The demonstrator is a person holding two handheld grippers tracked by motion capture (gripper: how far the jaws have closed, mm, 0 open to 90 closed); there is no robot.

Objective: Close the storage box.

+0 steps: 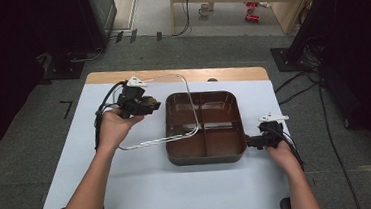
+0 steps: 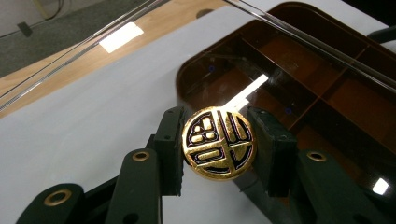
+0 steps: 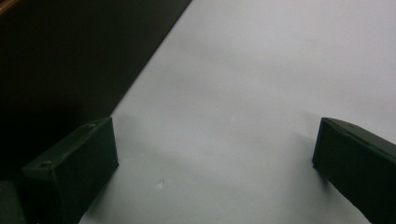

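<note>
A dark brown tray (image 1: 205,156) with several compartments sits in the middle of the white table top. Over its left half a clear lid (image 1: 191,101) hangs tilted, its left edge out past the tray. In the lid's middle is a round gold knob (image 2: 218,142), and my left gripper (image 1: 152,106) (image 2: 217,137) is shut on it. Through the lid the tray's dividers (image 2: 299,93) are visible. At the tray's right wall (image 3: 70,56) my right gripper (image 1: 250,141) (image 3: 219,158) rests low over the table, jaws wide apart, nothing between them.
The white sheet (image 1: 180,185) covers a wooden table whose bare far edge (image 1: 231,74) is visible. Dark stands and cables (image 1: 297,83) stand on the grey floor around it. Bare table lies in front of the tray and to its left.
</note>
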